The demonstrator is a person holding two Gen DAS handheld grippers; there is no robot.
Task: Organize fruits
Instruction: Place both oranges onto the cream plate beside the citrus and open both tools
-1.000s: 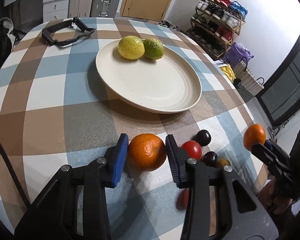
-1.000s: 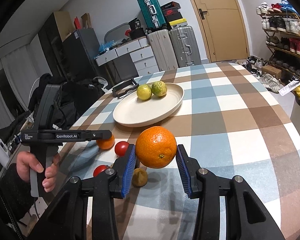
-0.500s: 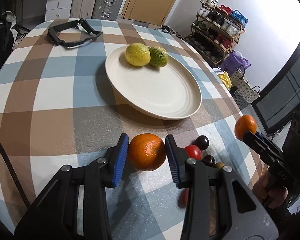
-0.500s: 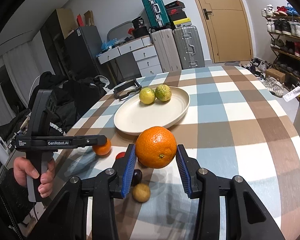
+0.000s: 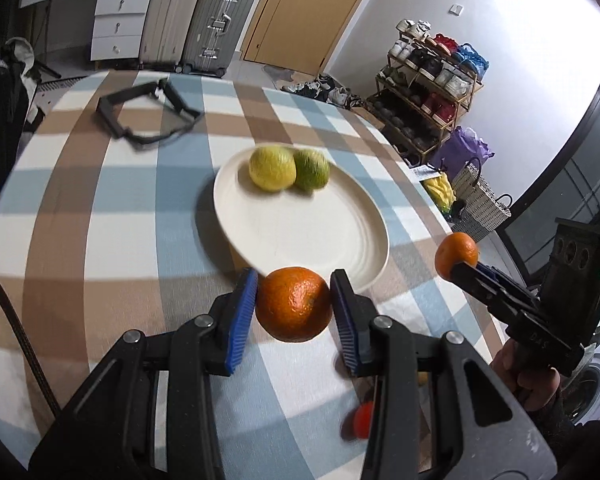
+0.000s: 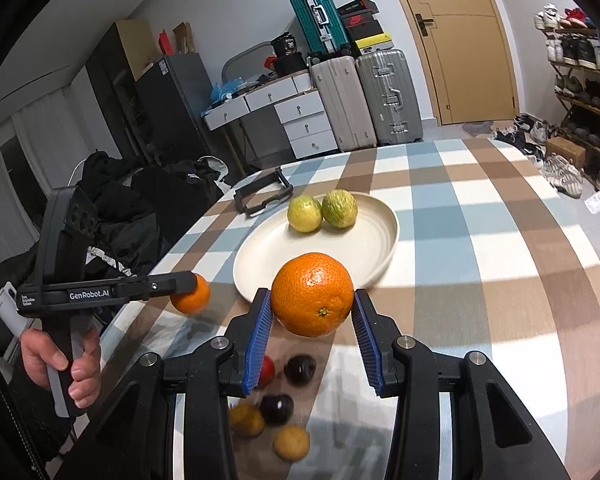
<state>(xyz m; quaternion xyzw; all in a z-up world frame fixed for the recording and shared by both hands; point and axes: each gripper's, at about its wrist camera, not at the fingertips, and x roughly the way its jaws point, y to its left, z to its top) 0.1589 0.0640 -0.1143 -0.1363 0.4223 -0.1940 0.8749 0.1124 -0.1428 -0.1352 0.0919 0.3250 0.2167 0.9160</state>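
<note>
My left gripper is shut on a small orange, held above the checked tablecloth just short of the cream plate's near rim. In the right wrist view that same gripper shows from the side with its orange. My right gripper is shut on a larger orange, also lifted near the plate. In the left wrist view it comes in at the right, its orange at the fingertips. A yellow citrus and a green one lie on the plate's far side.
On the cloth below the grippers lie a red tomato, dark plums and small yellow-brown fruits. A black frame-like tool rests on the far part of the table. A hand grips the left handle. The table edge drops off at right.
Both grippers have risen and moved toward the plate with their oranges. The loose small fruits have slid down and partly out of the left wrist view.
</note>
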